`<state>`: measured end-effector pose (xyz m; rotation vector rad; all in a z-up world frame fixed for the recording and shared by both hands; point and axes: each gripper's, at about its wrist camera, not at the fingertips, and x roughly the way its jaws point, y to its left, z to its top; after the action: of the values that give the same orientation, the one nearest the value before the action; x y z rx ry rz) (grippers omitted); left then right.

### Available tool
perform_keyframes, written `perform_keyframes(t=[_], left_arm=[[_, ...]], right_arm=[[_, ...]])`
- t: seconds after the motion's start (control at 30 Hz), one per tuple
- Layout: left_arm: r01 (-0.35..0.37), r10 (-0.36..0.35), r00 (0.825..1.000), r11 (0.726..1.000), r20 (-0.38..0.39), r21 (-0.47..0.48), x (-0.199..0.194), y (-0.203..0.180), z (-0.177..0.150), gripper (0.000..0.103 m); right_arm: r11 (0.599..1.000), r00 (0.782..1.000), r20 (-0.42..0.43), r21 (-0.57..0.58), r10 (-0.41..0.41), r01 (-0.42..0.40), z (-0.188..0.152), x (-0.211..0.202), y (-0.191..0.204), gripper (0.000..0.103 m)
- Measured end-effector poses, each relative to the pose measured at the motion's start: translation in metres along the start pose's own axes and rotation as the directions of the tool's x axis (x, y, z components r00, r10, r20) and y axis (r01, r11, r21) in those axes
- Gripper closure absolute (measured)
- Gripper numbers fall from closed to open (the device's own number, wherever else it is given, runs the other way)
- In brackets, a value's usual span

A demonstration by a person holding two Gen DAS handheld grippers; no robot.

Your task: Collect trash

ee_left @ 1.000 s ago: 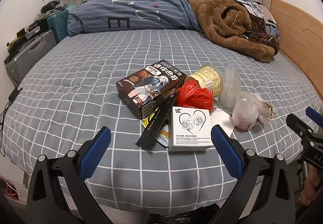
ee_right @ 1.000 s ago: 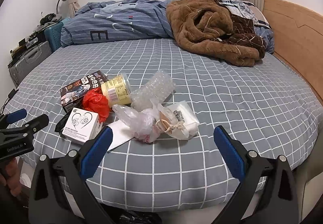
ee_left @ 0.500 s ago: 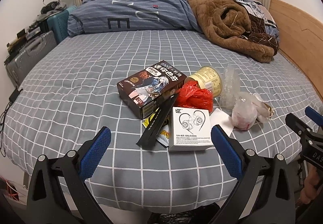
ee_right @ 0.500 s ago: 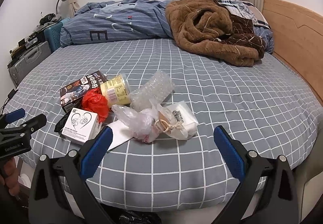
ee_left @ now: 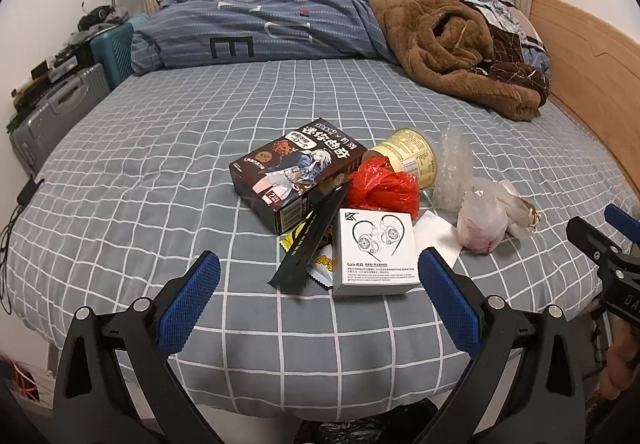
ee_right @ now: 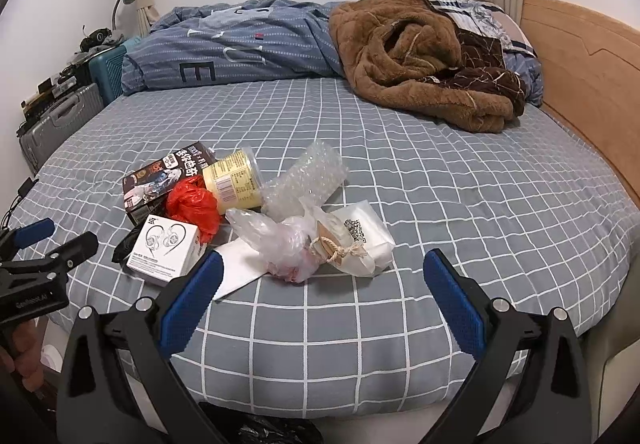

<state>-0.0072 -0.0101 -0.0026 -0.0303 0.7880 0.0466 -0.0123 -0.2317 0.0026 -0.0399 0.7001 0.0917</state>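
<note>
From your left wrist camera, your left gripper (ee_left: 318,298) hangs at the near edge of the bed with its blue-padded fingers spread wide and nothing between them; the trash sits in one cluster on the grey checked bedsheet (ee_left: 168,179) just ahead. Nearest you is the white cardboard earphone box (ee_left: 376,252), with a long black foil wrapper (ee_left: 310,242) leaning beside it over a yellow snack packet (ee_left: 324,264), and behind them the dark printed biscuit carton (ee_left: 298,171), the crumpled red plastic bag (ee_left: 382,189) and the pale yellow tub (ee_left: 412,155) lying on its side. From your right wrist camera, your right gripper (ee_right: 322,302) is likewise spread and empty, facing the crumpled clear plastic bag (ee_right: 276,240), the roll of bubble wrap (ee_right: 306,179) and the white pouch tied with twine (ee_right: 360,244). Nothing looks picked up yet, so you seem to be at the approach. A dark bin bag (ee_right: 276,432) appears below the bed edge, probably the destination. Next, I would advance one gripper over the closest piece, straddle it squarely, and close; the loose plastic will likely crumple and slip, so bite deep.
</note>
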Motion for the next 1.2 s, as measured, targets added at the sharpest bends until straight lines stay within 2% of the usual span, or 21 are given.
perform_keyframes(t=[1.2], left_arm=[[-0.016,0.016,1.000,1.000,-0.007,0.004,0.0036,0.0027,0.0045,0.006]], right_arm=[[1.000,1.000,0.002,-0.002,-0.013,0.013,0.0038,0.0029,-0.0067,0.007]])
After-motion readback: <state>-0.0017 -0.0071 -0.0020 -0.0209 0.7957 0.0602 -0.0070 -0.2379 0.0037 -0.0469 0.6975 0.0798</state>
